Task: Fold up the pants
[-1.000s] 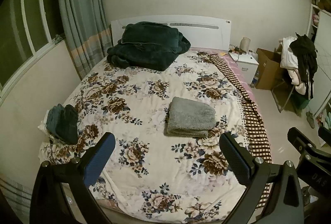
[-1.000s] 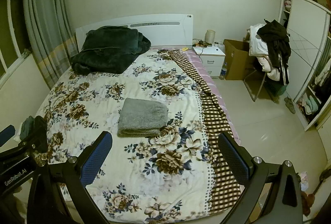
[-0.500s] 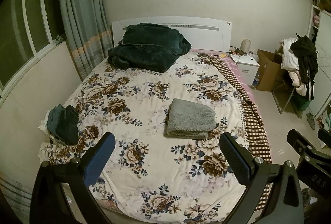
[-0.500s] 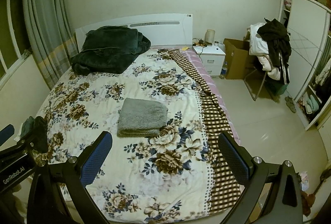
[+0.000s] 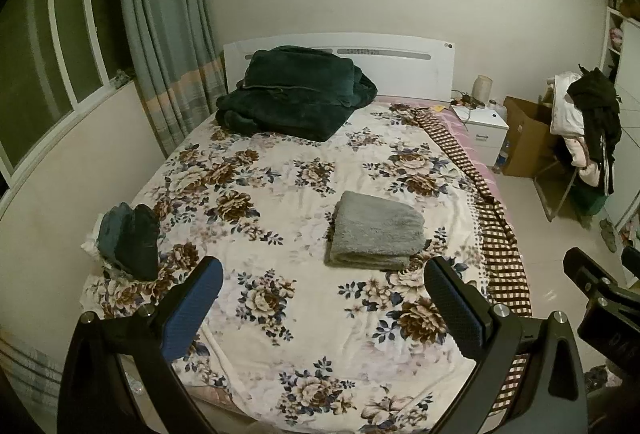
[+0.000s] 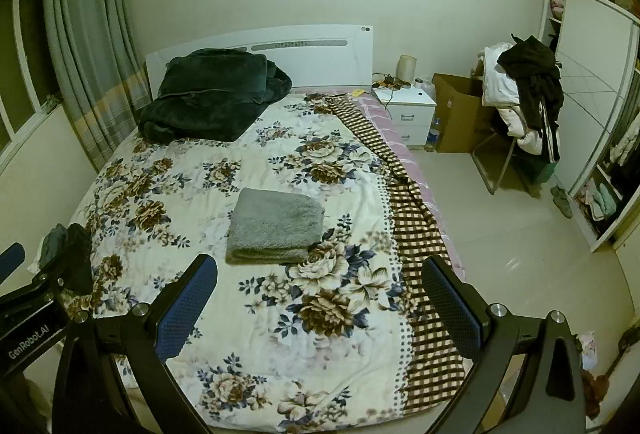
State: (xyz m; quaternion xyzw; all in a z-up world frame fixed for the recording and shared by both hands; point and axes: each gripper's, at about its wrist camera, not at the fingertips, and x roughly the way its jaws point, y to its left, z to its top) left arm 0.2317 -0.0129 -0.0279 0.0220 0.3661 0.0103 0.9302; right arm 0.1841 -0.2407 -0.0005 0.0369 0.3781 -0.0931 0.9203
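The grey pants (image 5: 376,230) lie folded into a neat rectangle near the middle of the bed (image 5: 280,314), on the floral quilt (image 6: 280,334), with nothing touching them. Over the last second almost nothing has changed: both views have only drifted slightly and the bundle keeps its shape, so I judge the folding done and the person stepping back. The left gripper (image 5: 320,310) and right gripper (image 6: 320,308) both hang above the foot of the bed, jaws spread wide and empty. A dark green blanket (image 5: 292,93) is heaped by the headboard (image 5: 400,69), and dark clothes (image 5: 128,238) sit at the bed's left edge. The left gripper's body reads "GenRobot.AI" in the right view; faint lettering on the other is too dim to read.
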